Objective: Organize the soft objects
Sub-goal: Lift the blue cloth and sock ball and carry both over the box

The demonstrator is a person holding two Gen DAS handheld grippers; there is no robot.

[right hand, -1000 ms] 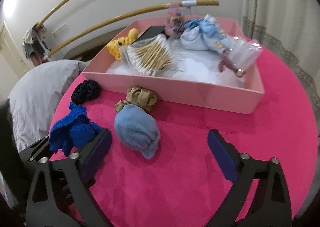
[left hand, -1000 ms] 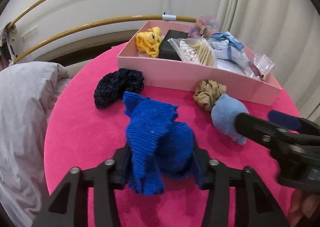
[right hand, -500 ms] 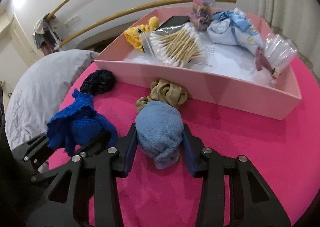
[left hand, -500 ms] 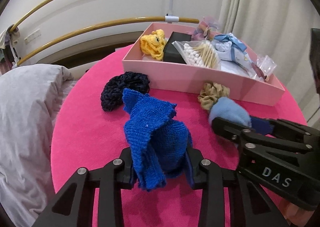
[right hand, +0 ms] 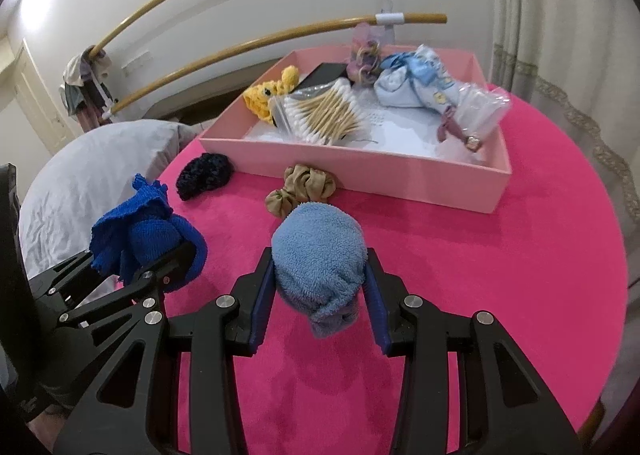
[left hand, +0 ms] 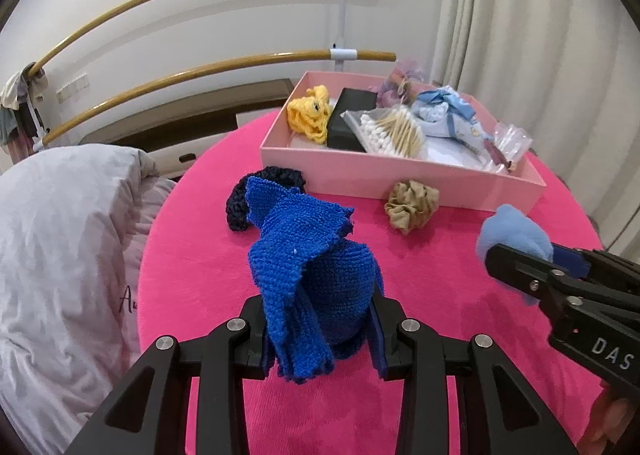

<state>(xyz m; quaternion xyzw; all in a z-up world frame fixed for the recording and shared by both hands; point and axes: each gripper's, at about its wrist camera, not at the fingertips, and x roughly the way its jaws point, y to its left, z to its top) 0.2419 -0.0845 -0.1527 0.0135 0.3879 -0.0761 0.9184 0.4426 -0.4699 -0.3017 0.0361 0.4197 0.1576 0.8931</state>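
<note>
My left gripper (left hand: 318,329) is shut on a royal-blue knitted piece (left hand: 308,255) and holds it above the pink tabletop (left hand: 200,255); it also shows in the right wrist view (right hand: 140,231). My right gripper (right hand: 320,305) is shut on a light-blue fleece bundle (right hand: 320,255), lifted off the table; the bundle also shows in the left wrist view (left hand: 514,233). A tan scrunchie (right hand: 304,187) and a dark navy knitted item (right hand: 204,175) lie on the table in front of the pink box (right hand: 360,171).
The pink box holds a yellow knitted toy (right hand: 266,95), a black box (left hand: 352,119), a bag of cotton swabs (right hand: 320,115), a light-blue bow bundle (right hand: 412,83) and plastic bags (right hand: 476,107). A grey pillow (left hand: 60,255) lies left. Wooden rails (left hand: 200,71) and curtains stand behind.
My right gripper closed on the light-blue bundle and lifted it off the table. My left gripper raised the blue knitted piece higher.
</note>
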